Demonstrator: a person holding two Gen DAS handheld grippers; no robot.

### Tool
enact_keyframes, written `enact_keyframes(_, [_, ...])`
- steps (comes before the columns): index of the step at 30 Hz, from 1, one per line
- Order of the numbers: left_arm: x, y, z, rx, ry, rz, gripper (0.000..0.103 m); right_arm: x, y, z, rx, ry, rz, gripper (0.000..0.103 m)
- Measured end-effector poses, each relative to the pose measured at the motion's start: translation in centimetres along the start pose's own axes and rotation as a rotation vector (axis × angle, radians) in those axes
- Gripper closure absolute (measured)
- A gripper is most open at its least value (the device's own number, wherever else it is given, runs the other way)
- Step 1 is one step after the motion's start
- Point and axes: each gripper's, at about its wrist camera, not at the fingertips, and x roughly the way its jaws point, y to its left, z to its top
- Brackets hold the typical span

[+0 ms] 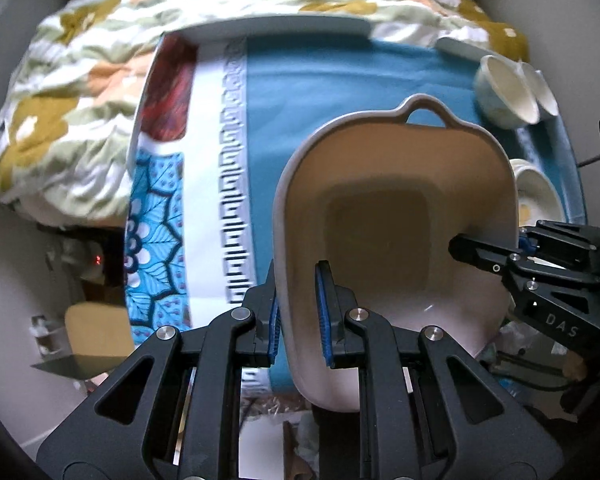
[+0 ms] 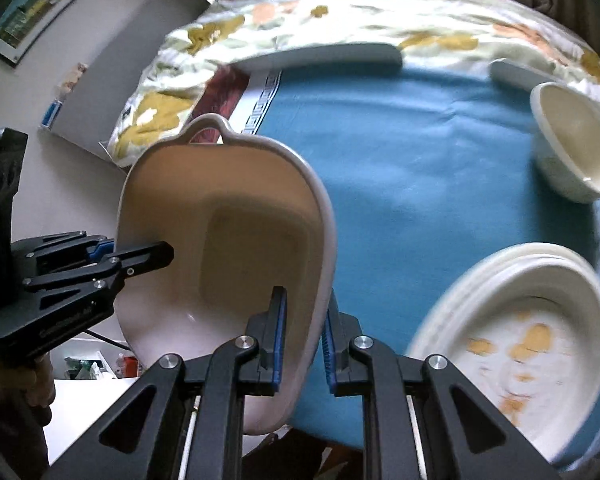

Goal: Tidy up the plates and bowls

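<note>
A pale pink square baking dish with loop handles (image 1: pixel 396 216) is held up above the blue tablecloth (image 1: pixel 332 80). My left gripper (image 1: pixel 300 312) is shut on its left rim. My right gripper (image 2: pixel 304 340) is shut on its right rim; the dish also shows in the right wrist view (image 2: pixel 228 240). The right gripper appears at the right edge of the left wrist view (image 1: pixel 496 248), and the left gripper at the left of the right wrist view (image 2: pixel 140 256). A stack of white floral plates (image 2: pixel 520 336) lies at the right. White bowls (image 2: pixel 576 148) lie tipped at the far right.
A long pale dish (image 2: pixel 324 58) and a smaller one (image 2: pixel 516 74) lie at the cloth's far edge. A floral quilt (image 1: pixel 60 100) covers the bed behind. A patterned cloth border (image 1: pixel 160 220) hangs at the left. Floor clutter (image 1: pixel 80 336) lies below.
</note>
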Motion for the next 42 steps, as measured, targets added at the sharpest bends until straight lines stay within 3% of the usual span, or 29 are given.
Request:
enact_keyframes(8, [4.0, 5.1, 0.2, -0.018, 0.047, -0.047, 0.090, 4.4, 2.3, 2.4, 0.026, 0.034, -0.046, 0.088])
enact_keyframes(16, [5.1, 6.7, 0.2, -0.029, 0.042, -0.106, 0.090, 5.0, 2.5, 2.3, 0.049, 0.031, -0.062, 0.088])
enact_keyframes(21, [5.6, 7.1, 0.2, -0.031, 0.039, -0.102, 0.089, 5.0, 2.2, 1.9, 0.071, 0.038, -0.054, 0.088])
enact_keyframes(23, [5.6, 7.0, 0.2, -0.019, 0.036, -0.088, 0.083, 5.1, 2.3, 1.8, 0.072, 0.037, -0.052, 0.088])
enact_keyframes(24, [5.6, 6.9, 0.2, -0.014, 0.034, -0.081, 0.072, 5.1, 2.3, 1.8, 0.074, 0.037, -0.054, 0.088])
enact_keyframes(25, [5.6, 6.8, 0.1, -0.009, 0.031, -0.078, 0.053, 5.1, 2.2, 1.8, 0.076, 0.039, -0.057, 0.088])
enact_keyframes(26, [5.4, 6.7, 0.1, -0.006, 0.021, -0.078, 0.044, 5.2, 2.1, 1.8, 0.079, 0.041, -0.056, 0.086])
enact_keyframes(27, [5.2, 6.7, 0.1, -0.005, 0.005, -0.078, 0.033, 5.2, 2.0, 1.8, 0.086, 0.040, -0.053, 0.079])
enact_keyframes(30, [4.7, 6.7, 0.2, -0.006, -0.016, -0.081, 0.032, 5.0, 1.7, 1.7, 0.105, 0.023, -0.039, 0.052])
enact_keyframes(36, [3.2, 6.7, -0.3, -0.002, -0.047, -0.064, 0.032, 3.4, 2.0, 1.1, 0.085, -0.019, -0.032, 0.051])
enact_keyframes(42, [-1.6, 5.4, -2.0, -0.012, -0.148, -0.021, 0.032, -0.2, 3.4, -0.7, 0.022, -0.100, -0.005, 0.051])
